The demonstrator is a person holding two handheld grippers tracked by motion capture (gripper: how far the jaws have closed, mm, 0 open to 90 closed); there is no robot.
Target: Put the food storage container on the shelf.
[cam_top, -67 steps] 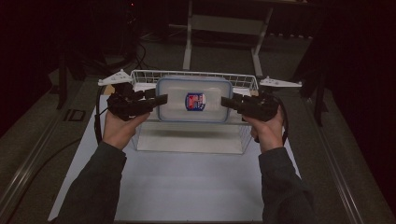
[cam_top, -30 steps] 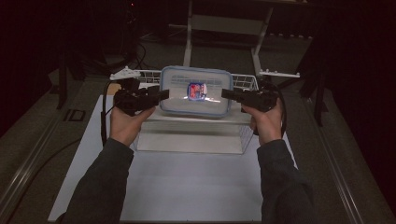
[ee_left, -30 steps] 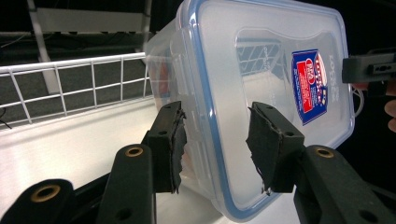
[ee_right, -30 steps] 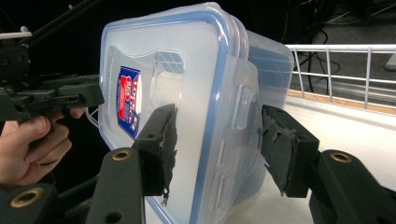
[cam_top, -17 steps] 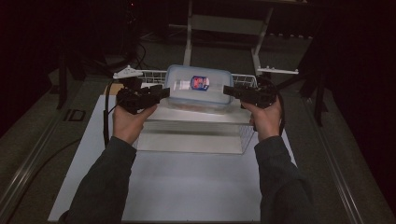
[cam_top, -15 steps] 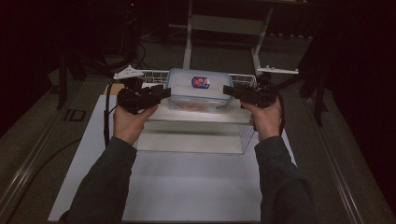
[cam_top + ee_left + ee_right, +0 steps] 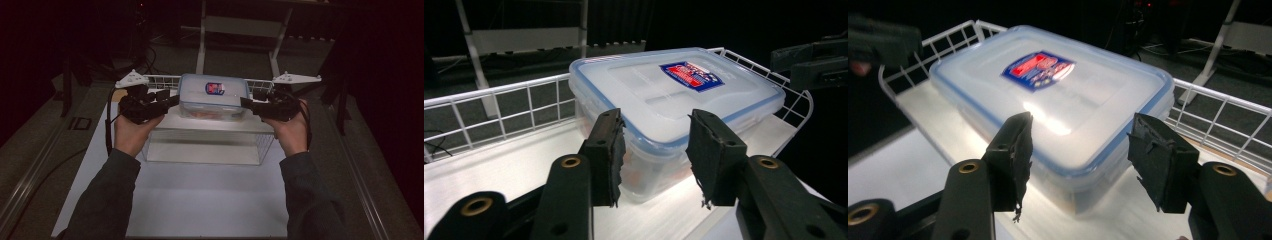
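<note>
The left gripper (image 7: 656, 150) has its two black jaws spread, with one end of the plastic box (image 7: 674, 95) just in front of them; the pads do not press on it. These jaws have just been opening a little, with nothing pinched between them. The right gripper (image 7: 1078, 150) is spread too, a bit wider, and the other end of the box sits just ahead of its jaws, not squeezed. In the high view the left gripper (image 7: 172, 101) and the right gripper (image 7: 246, 104) stand at the two short ends of the box (image 7: 214, 95). The box has a see-through lid with a blue rim and a red and blue sticker (image 7: 691, 75) on top. It rests on the white shelf of a wire basket rack (image 7: 150, 80), near the back rail, on the table (image 7: 200, 200). It looks like the box has been put down and both tongs are letting go. Next, I think, both hands should pull straight back from the ends, slowly, so the jaws do not bump the box or catch the white wires.
</note>
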